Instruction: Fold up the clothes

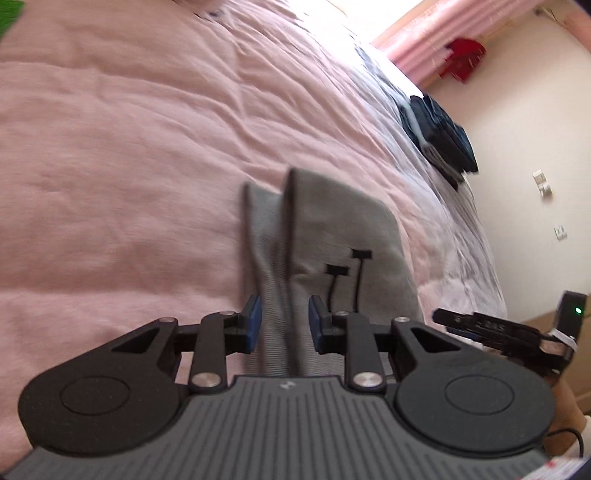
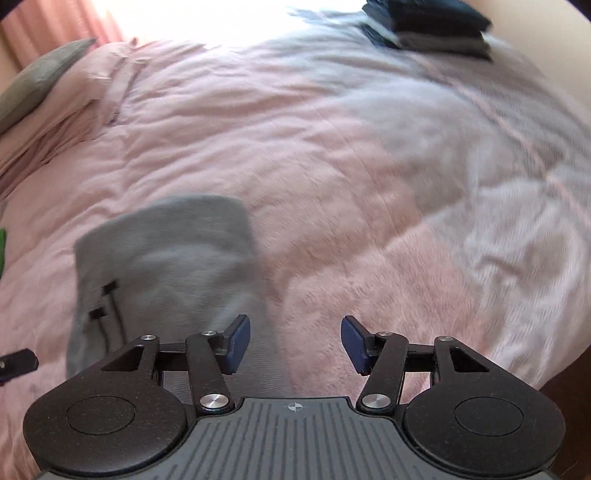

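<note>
A folded grey garment (image 1: 343,236) with black drawstrings (image 1: 356,275) lies on the pink bed cover (image 1: 129,147). My left gripper (image 1: 285,325) is narrowed on the garment's ribbed near edge, and the cloth fills the gap between its blue pads (image 1: 254,325). In the right wrist view the same garment (image 2: 166,251) lies flat to the left. My right gripper (image 2: 295,343) stands open over bare pink cover just right of it, with nothing between its fingers. The frames are blurred by motion.
A stack of dark folded clothes (image 1: 439,136) (image 2: 436,29) sits near the bed's far edge. A grey pillow (image 2: 40,77) lies at the head of the bed. A red garment (image 1: 461,59) hangs by the pink curtain. The right gripper's side (image 1: 495,328) shows at the right.
</note>
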`<state>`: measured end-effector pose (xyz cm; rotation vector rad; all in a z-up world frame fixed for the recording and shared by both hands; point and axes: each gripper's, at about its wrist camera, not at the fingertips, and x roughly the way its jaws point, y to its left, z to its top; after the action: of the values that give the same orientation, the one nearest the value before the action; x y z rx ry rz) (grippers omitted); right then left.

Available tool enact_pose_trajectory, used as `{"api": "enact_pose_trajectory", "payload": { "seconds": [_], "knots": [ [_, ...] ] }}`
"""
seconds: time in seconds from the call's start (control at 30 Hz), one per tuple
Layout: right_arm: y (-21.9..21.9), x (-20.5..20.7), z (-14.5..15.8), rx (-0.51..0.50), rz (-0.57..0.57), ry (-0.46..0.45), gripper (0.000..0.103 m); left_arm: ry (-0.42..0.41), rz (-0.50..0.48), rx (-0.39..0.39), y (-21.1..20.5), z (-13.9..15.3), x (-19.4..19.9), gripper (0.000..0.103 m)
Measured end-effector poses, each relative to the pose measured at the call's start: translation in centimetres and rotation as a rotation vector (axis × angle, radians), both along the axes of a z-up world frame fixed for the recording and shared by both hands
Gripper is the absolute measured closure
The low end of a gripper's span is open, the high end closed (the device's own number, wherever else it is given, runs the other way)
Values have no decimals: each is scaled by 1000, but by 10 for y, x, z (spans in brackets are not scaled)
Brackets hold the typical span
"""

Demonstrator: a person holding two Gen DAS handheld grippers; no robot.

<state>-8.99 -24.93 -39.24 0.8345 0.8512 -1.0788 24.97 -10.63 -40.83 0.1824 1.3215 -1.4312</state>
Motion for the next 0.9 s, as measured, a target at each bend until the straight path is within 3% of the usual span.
{"api": "enact_pose_trajectory", "payload": {
  "seconds": [0.2,0.3,0.5,0.53,0.63,0.73,0.9],
  "knots": [
    [-6,-29,-27,74,-61,-31,55,7,-8,95,-26,-32,-24,82],
    [-6,-29,-37,118,-34,-61,55,30,1,103,-27,-37,-25,82],
    [-4,-22,-44,125,10,-36,55,103,48,127,-32,-47,-23,85],
    [-5,-22,-43,128,11,-33,56,94,54,125,-32,-44,-21,97],
    [-2,-14,-37,125,62,-47,67,17,50,62,-26,-23,-23,100],
    [7,7,-28,87,130,-21,70,-68,65,-6,-12,-1,-15,100],
    [26,37,-29,-12,239,96,73,-133,47,54,-13,-19,-15,100]
  ]
}}
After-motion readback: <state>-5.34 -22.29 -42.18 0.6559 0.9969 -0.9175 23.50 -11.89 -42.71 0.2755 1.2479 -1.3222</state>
